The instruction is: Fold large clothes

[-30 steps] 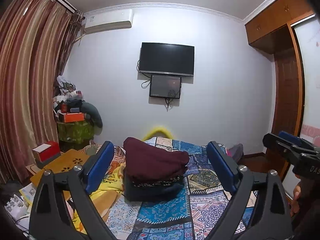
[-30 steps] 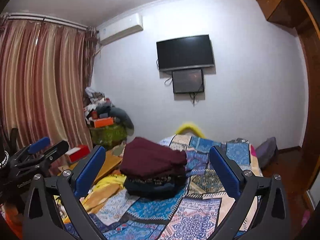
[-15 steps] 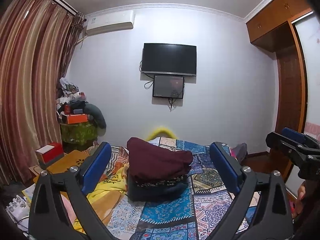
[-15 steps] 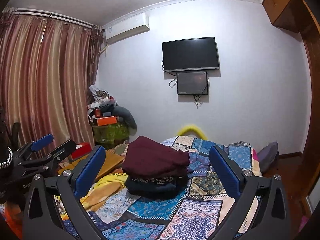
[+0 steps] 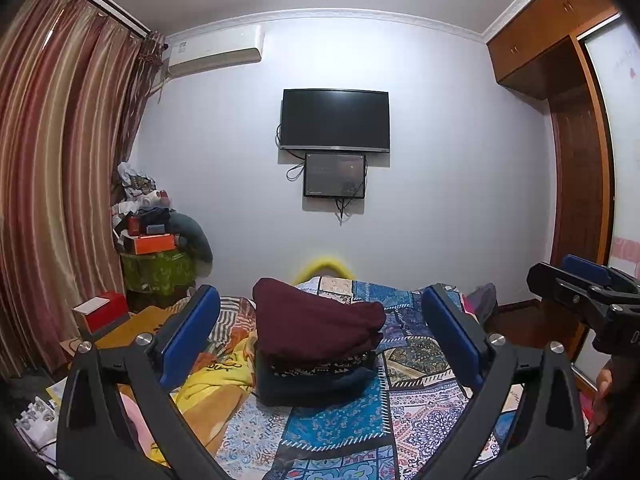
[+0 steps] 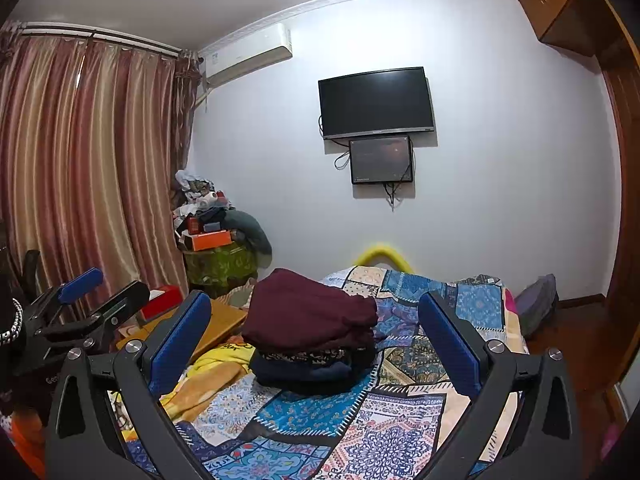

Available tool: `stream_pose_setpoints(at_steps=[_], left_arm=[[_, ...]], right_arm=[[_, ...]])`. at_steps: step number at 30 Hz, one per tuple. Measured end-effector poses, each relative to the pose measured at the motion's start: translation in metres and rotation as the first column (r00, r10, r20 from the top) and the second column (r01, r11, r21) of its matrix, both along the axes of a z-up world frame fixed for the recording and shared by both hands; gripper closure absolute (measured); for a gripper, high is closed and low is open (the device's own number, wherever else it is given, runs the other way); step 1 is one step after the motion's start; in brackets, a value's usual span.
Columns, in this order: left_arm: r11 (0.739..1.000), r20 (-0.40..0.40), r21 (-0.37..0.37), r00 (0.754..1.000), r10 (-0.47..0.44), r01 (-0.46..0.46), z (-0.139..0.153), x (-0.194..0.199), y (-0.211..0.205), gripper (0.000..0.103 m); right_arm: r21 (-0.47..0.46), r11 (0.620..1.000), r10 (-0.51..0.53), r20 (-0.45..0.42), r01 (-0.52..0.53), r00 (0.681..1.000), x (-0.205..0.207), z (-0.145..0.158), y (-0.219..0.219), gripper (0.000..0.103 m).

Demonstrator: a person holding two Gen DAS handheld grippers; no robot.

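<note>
A stack of folded clothes sits on the patchwork bedspread (image 5: 332, 420): a maroon garment (image 5: 312, 324) on top, a patterned piece and a dark navy one (image 5: 312, 386) beneath. The stack also shows in the right wrist view (image 6: 308, 316). My left gripper (image 5: 320, 340) is open and empty, held above the bed short of the stack. My right gripper (image 6: 316, 344) is open and empty, likewise short of the stack. Each gripper shows at the edge of the other's view: the right one (image 5: 580, 296) and the left one (image 6: 88, 304).
A yellow and orange blanket (image 5: 208, 384) lies crumpled left of the stack. A wooden lap desk (image 5: 128, 328) with a red box (image 5: 104, 310) stands at the left. A cluttered green stand (image 5: 156, 268) fills the corner by the curtains. A wardrobe (image 5: 580, 184) is at the right.
Both grippers have risen and tilted slightly upward, so the stack sits lower in each view. The jaws stay open. The clothes have not moved.
</note>
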State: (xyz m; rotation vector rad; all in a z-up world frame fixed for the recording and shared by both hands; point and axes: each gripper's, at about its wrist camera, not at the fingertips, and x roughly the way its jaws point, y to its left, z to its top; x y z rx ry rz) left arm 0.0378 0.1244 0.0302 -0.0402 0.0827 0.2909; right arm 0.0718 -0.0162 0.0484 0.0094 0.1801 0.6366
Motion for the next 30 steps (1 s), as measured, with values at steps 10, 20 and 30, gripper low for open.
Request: stream_pose_setpoints(at_steps=[10,20,30], left_arm=[[1.0,-0.003,-0.005,1.0,-0.002,0.002,-0.0001,0.0013,-0.0009,0.001],[0.999,-0.013,-0.022,1.0,-0.023,0.023,-0.0006,0.0021,0.0007,0.001],[0.999,-0.02,-0.036,0.999,-0.042,0.041,-0.001,0.0033,0.0034,0.001]], right_arm=[[0.008,1.0,0.0,-0.014,0.0,1.0,0.0013,0.0004,-0.0039,0.0],[0.002,1.0,-0.003,-0.014,0.003,1.0,0.0006,0.0002,-0.0039,0.0],[-0.004,1.0,-0.003,-0.023,0.003,1.0,0.0026,-0.001,-0.0039,0.0]])
